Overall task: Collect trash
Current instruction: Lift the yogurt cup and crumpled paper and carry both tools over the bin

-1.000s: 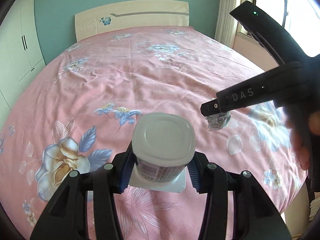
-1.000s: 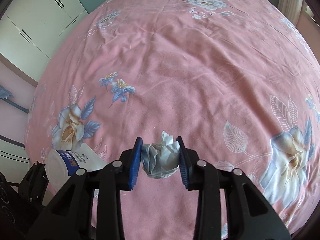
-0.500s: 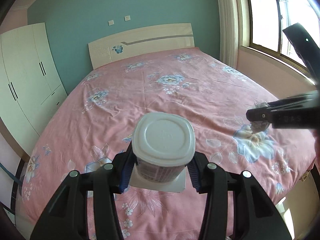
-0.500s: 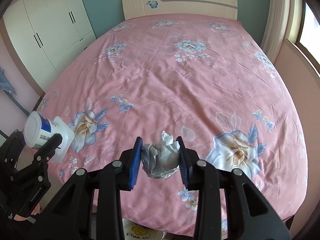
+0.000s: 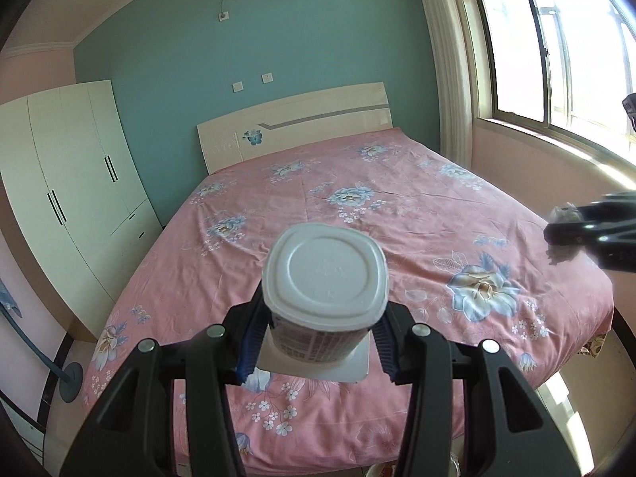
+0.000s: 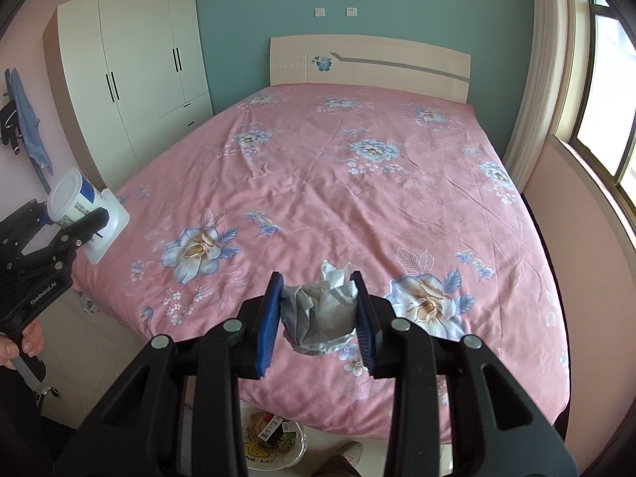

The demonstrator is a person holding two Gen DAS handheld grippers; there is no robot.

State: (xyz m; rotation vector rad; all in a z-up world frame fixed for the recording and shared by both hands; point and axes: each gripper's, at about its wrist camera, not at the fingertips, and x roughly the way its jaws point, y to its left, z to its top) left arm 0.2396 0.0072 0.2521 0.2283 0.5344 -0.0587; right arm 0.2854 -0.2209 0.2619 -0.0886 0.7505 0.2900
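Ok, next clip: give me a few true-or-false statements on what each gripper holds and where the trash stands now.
1. The left gripper is shut on a white plastic cup. True.
2. The right gripper is open with nothing in it. False: it is shut on a crumpled paper wad.
3. The cup rests on the bed. False: it is held in the air between the left gripper's fingers.
4. A container with packaging in it sits on the floor at the foot of the bed. True.
5. The wardrobe doors are open. False: they are closed.
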